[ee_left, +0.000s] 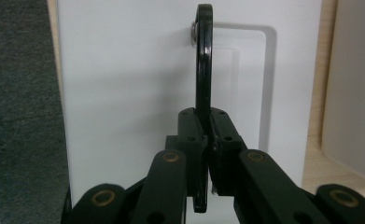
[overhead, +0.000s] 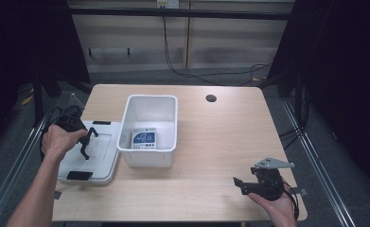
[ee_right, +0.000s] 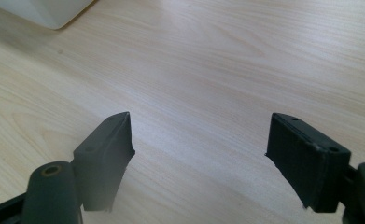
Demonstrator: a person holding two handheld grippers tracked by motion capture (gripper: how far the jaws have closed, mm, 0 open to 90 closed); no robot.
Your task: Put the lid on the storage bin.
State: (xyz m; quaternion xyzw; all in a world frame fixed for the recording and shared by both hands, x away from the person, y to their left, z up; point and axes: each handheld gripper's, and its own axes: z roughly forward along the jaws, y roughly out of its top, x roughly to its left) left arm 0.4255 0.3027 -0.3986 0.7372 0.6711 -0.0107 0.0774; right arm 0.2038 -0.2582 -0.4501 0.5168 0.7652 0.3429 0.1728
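My left hand-held gripper (ee_left: 207,154) clamps the black handle (ee_left: 203,70) of the lid (overhead: 95,153), lying beside the bin (overhead: 149,127), for lifting. Right hand-held gripper (ee_right: 199,154) idles, jaws apart, over the bench (overhead: 211,142).

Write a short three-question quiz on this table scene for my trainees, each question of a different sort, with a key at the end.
1. True or false: the left gripper has its jaws shut on the black handle of the white lid.
2. Multiple choice: where does the small device with the blue screen lie? A) on the lid; B) inside the white bin; C) on the bare table beside the right gripper.
3. Fill in: the right gripper's jaws stand ____ over the bare wood.

Key: 1 true; 2 B; 3 open, with nothing between them.
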